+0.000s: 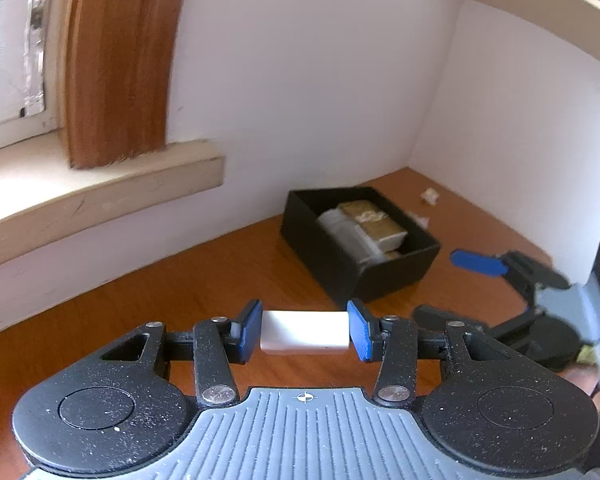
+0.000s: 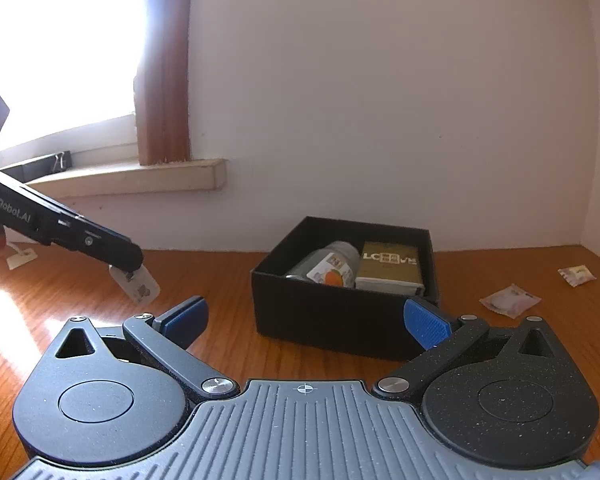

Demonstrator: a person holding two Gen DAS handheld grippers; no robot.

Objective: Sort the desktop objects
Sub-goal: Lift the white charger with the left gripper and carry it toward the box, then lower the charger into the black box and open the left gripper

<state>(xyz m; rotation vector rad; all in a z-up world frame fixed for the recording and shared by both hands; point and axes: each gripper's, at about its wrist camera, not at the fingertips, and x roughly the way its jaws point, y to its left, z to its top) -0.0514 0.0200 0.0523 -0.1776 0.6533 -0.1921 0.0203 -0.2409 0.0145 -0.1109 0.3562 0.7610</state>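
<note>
A glossy orange-brown wooden desk [image 2: 236, 344] with visible grain fills a corner formed by plain white walls [image 1: 308, 92]; at the left a cream window sill [image 1: 100, 196] juts out under a bright window, with a wood-toned frame strip [image 1: 116, 60] standing on it, and a black binder clip [image 2: 62, 160] rests on the sill. Near the corner sits a matte black rectangular box [image 2: 332, 320], open-topped, holding a clear jar with an orange-printed label [image 2: 332, 270] lying beside a flat gold-coloured packet [image 2: 390, 266]. Two small crinkled sachets [image 2: 508, 300] lie on the desk to the right of the box, well apart from it. The left gripper [image 1: 305, 330], black with ribbed blue pads, is clamped on a smooth white rounded block [image 1: 305, 332], held just above the desk in front of the box; in the right wrist view this block shows printing on one face. The right gripper [image 2: 306, 320] has its jaws spread wide with nothing between them, facing the box.
</note>
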